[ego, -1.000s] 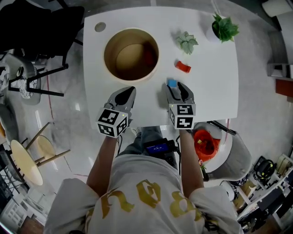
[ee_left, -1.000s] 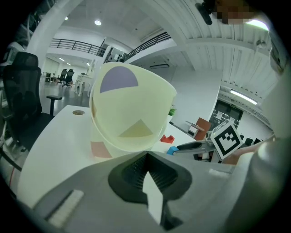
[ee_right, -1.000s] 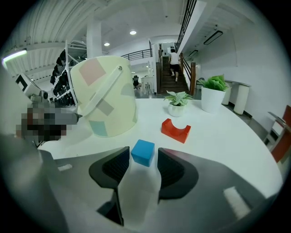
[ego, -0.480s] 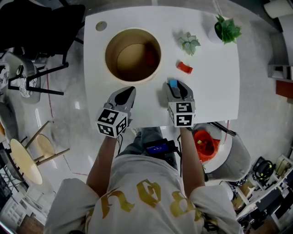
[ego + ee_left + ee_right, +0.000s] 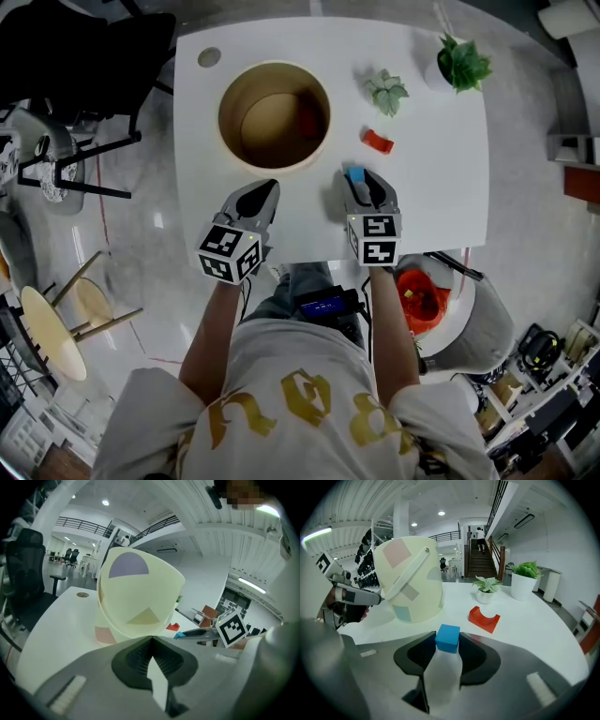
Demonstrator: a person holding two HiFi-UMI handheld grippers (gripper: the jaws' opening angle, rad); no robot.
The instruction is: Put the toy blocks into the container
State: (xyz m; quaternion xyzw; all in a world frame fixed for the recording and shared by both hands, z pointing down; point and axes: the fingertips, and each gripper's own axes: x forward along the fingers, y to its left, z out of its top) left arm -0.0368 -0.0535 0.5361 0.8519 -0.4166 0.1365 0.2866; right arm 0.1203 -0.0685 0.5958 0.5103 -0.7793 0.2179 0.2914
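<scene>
Overhead, the right hand-held gripper (image 5: 360, 178) hides most of the blue block (image 5: 352, 172); a reddish shape (image 5: 307, 115) inside the container (image 5: 230, 98) is unidentifiable.

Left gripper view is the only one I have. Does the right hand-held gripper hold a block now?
Observer: Yes. The right hand-held gripper is shut on a blue block.
Operator: Is any block left on the table?
Observer: One red block with an arched cut-out lies on the table beyond that gripper, touching nothing.
Operator: Is the container's mouth free?
Observer: Yes. The container stands upright with nothing over its open top.
</scene>
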